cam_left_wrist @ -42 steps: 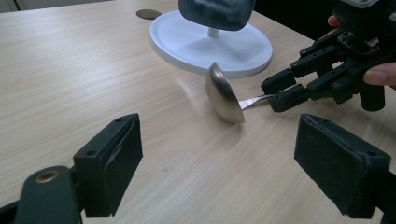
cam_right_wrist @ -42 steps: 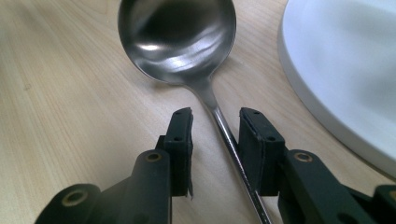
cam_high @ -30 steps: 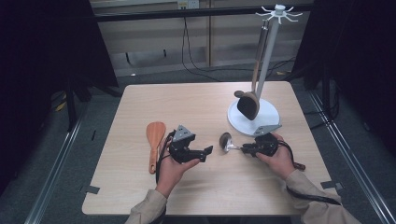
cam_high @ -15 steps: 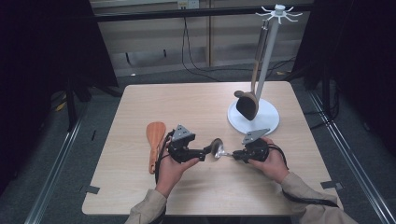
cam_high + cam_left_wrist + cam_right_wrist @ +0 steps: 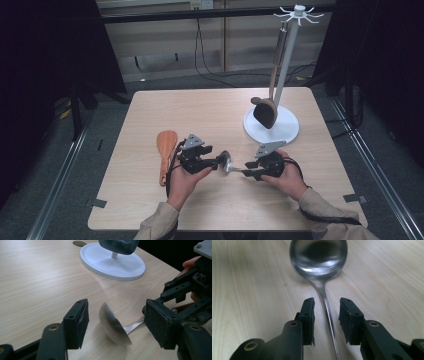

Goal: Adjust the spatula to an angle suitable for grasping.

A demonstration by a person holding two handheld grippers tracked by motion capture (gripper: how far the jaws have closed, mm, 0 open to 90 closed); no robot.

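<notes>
A metal spoon (image 5: 227, 163) lies between my two grippers near the table's front. My left gripper (image 5: 218, 161) is open, and the spoon's bowl (image 5: 113, 325) stands tilted between its jaws without touching either pad. My right gripper (image 5: 248, 171) faces it from the other side. In the right gripper view my right gripper (image 5: 327, 307) stands open, with the thin handle (image 5: 327, 312) running between its jaws and a gap on each side. The shiny bowl (image 5: 318, 257) lies just past the fingertips.
A wooden spatula (image 5: 166, 150) lies flat just left of my left hand. At the back right stands a utensil stand with a round white base (image 5: 285, 131), and a dark wooden spoon (image 5: 265, 112) hangs from its rack. The base (image 5: 100, 263) is beyond the spoon.
The right gripper and the spoon have moved left toward the left gripper. The spoon's bowl now sits between the left jaws. The left hand has barely shifted.
</notes>
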